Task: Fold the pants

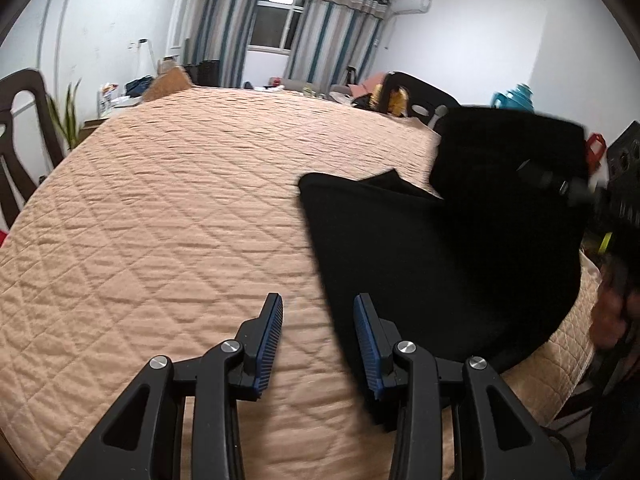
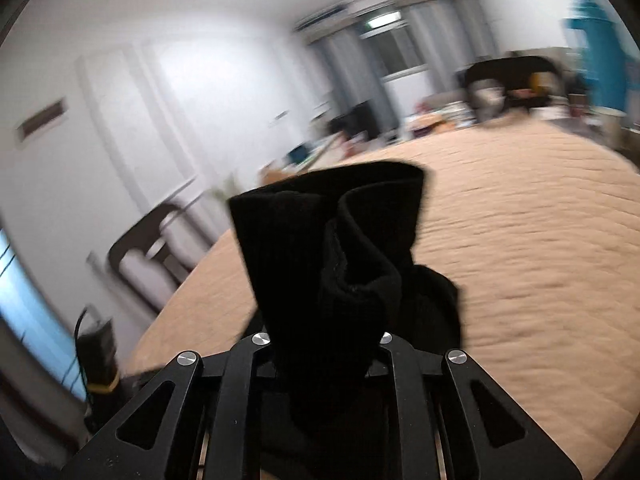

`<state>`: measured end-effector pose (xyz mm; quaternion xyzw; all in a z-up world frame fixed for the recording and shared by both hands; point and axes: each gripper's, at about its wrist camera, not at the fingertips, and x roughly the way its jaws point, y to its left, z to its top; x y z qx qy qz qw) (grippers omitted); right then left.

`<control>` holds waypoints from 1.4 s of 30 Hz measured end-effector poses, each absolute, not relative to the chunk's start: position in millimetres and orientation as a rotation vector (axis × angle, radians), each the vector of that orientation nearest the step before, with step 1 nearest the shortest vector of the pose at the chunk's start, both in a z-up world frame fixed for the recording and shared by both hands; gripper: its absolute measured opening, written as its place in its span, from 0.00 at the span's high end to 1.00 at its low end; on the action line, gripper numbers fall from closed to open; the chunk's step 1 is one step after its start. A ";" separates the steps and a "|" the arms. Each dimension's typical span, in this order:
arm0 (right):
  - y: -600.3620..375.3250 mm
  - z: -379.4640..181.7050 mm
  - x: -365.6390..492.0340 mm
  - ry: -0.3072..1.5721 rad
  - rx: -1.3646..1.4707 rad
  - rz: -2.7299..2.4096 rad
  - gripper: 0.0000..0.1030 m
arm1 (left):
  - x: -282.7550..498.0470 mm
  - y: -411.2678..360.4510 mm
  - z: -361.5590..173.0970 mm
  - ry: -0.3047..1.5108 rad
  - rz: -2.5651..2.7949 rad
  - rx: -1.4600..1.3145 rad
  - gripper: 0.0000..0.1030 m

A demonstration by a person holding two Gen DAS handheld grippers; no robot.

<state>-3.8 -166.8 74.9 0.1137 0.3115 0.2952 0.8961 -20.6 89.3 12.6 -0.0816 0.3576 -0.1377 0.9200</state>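
Observation:
The black pants (image 1: 444, 248) lie partly on the tan quilted table cover (image 1: 168, 208) at the right, with one end lifted off it. My left gripper (image 1: 318, 320) is open and empty, just above the cover at the pants' left edge. My right gripper (image 2: 326, 344) is shut on a bunched end of the pants (image 2: 332, 248) and holds it up in the air; its fingers are hidden by the cloth. In the left wrist view the right gripper's body (image 1: 560, 186) shows blurred behind the raised cloth.
Dark wooden chairs stand at the table's left side (image 1: 20, 128) and far side (image 1: 420, 96). A teal jug (image 1: 516, 96) and clutter sit beyond the far edge. The cover's right edge (image 1: 576, 344) is near a person's hand (image 1: 612, 312).

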 end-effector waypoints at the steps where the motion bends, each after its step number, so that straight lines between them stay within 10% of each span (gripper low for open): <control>1: -153.2 66.3 -1.7 0.673 0.213 0.645 0.84 | -20.8 93.5 12.2 0.735 -0.274 -0.174 0.61; 17: -90.3 23.1 7.4 0.786 0.050 0.726 0.83 | -23.2 116.3 11.5 0.721 -0.218 -0.219 0.61; 26: -82.2 20.0 -8.3 0.741 -0.036 0.731 0.76 | -22.0 120.5 11.1 0.719 -0.212 -0.222 0.61; 30: -76.9 23.8 -13.9 0.737 -0.067 0.758 0.57 | -23.6 121.6 13.4 0.713 -0.211 -0.221 0.61; 42: -92.0 51.9 -39.9 0.628 -0.050 0.864 0.56 | -23.9 121.4 29.0 0.675 -0.217 -0.220 0.61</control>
